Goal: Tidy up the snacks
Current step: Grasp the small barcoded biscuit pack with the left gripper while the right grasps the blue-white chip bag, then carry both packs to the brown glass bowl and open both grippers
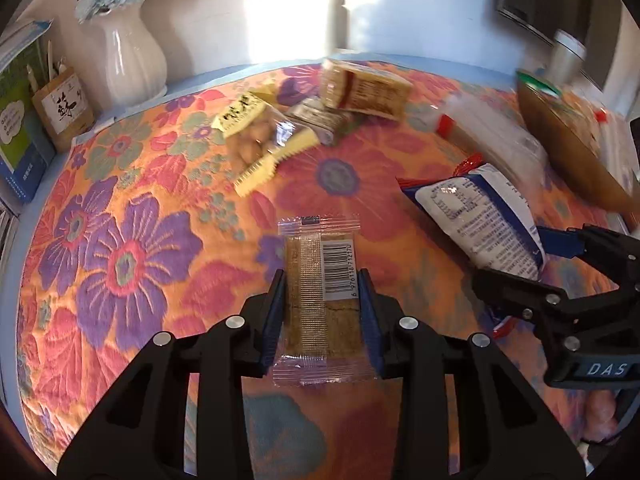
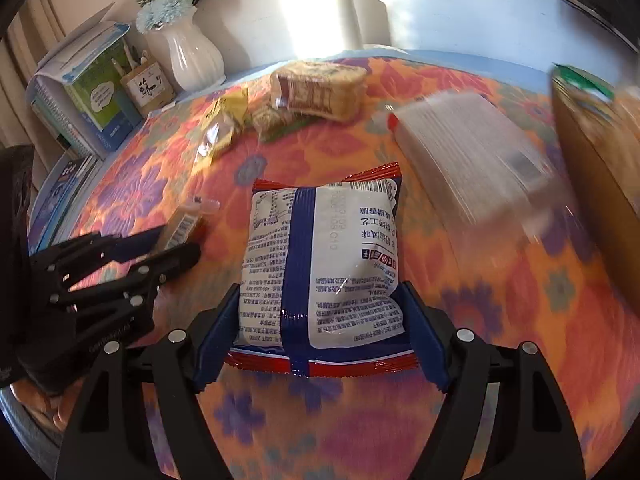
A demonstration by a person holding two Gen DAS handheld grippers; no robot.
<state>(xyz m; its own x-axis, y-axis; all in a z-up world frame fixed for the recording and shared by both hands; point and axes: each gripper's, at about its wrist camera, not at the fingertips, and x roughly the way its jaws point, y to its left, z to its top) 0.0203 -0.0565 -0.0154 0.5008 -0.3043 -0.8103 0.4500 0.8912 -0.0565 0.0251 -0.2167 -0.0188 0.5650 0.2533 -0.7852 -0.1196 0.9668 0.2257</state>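
My left gripper (image 1: 322, 280) is shut on a clear-wrapped brown cracker packet (image 1: 320, 280) with a barcode, held above the floral tablecloth (image 1: 120, 240). My right gripper (image 2: 322, 296) is shut on a white, blue and red snack bag (image 2: 324, 264), back side up. In the left wrist view that bag (image 1: 480, 220) and the right gripper (image 1: 532, 264) appear at the right. In the right wrist view the left gripper (image 2: 168, 242) with its cracker packet (image 2: 184, 224) appears at the left. Further back lie a yellow-edged clear bag (image 1: 256, 140), a small wafer pack (image 1: 316, 120) and a tan biscuit pack (image 1: 364, 88).
A white vase (image 1: 128, 56) with flowers, a wooden pen holder (image 1: 64, 108) and books (image 2: 84, 96) stand at the back left. A clear packet with a red end (image 2: 464, 148) and a brown box (image 2: 600, 160) sit at the right, blurred.
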